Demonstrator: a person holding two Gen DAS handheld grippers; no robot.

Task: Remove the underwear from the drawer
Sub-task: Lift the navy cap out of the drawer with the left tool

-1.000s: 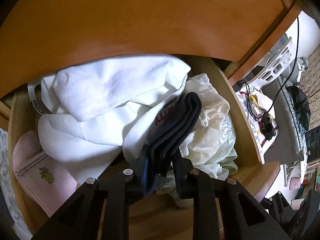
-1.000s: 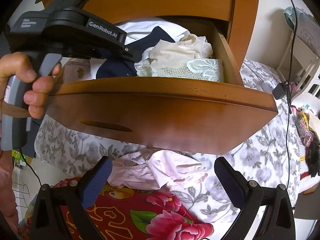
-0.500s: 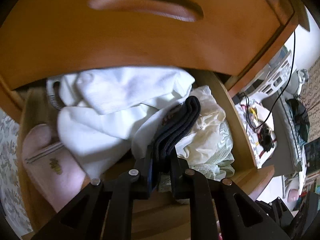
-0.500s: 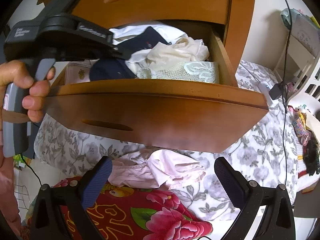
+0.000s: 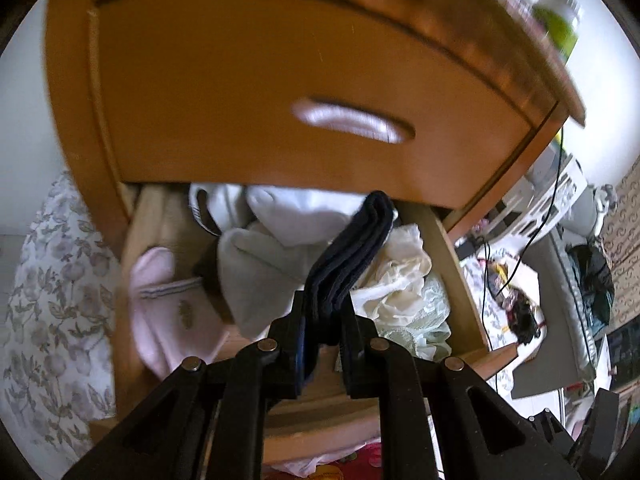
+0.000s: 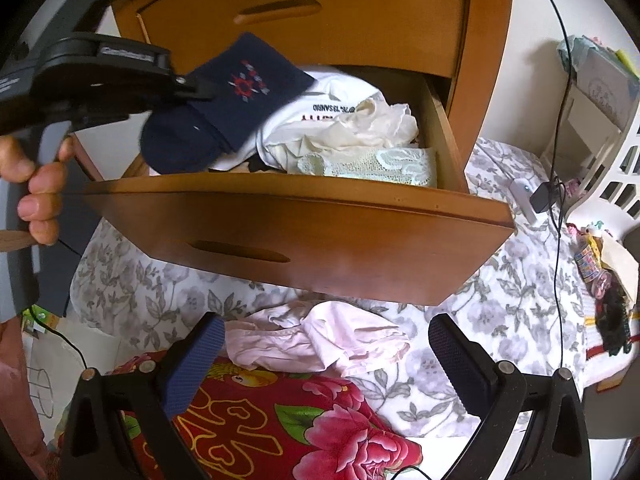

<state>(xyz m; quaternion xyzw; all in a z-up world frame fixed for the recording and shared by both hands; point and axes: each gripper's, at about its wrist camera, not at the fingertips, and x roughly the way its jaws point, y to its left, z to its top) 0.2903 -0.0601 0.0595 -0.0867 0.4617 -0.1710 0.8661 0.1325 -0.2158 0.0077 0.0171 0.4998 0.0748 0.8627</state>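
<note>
The folded navy-blue underwear with a small red-and-white embroidered motif (image 6: 240, 96) is clamped in the left gripper (image 5: 326, 320), lifted above the open wooden drawer (image 6: 304, 220) near its left front corner. Its long axis slants up and away toward the closed upper drawer front (image 5: 280, 92). A hand (image 6: 34, 188) grips the left tool's handle. The motif shows only from the right wrist. The right gripper (image 6: 324, 364) is spread wide and empty over pale pink cloth (image 6: 320, 340) on floral bedding.
</note>
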